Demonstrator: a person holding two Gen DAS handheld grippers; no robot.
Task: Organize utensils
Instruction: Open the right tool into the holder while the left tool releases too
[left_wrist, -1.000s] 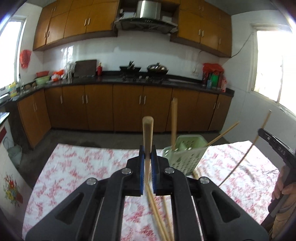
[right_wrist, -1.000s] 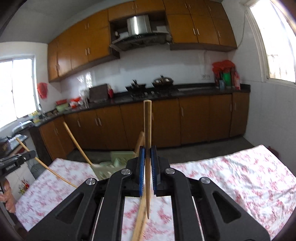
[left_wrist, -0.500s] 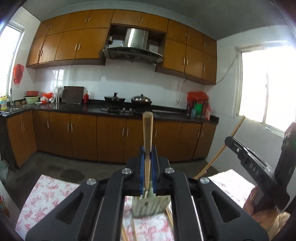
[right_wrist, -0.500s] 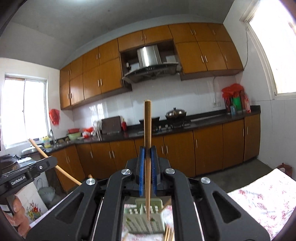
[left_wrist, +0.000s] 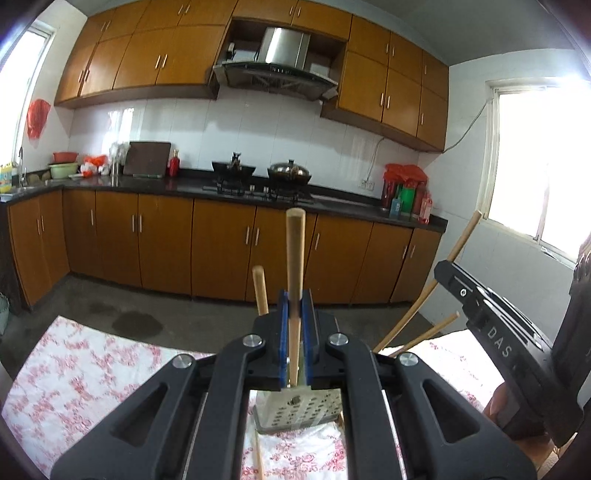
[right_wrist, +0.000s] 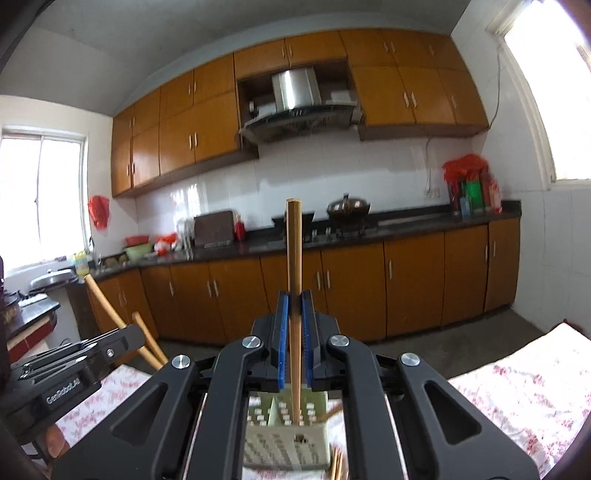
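Left wrist view shows the left claw (left_wrist: 295, 314) clamped on an upright chopstick (left_wrist: 294, 258), with the green basket (left_wrist: 299, 410) just below and ahead of its tips, standing on the flowered cloth (left_wrist: 74, 369). Right wrist view shows the right claw (right_wrist: 293, 317) pinching its own chopstick (right_wrist: 294, 266), whose lower end hangs over the same basket (right_wrist: 284, 446). The step looks like dropping sticks into the basket; next, each tip needs lowering into a compartment before release.

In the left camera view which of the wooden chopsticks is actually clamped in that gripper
The tall upright chopstick at centre, pinched between the left gripper pads. The shorter chopstick beside it stands free behind the gripper.
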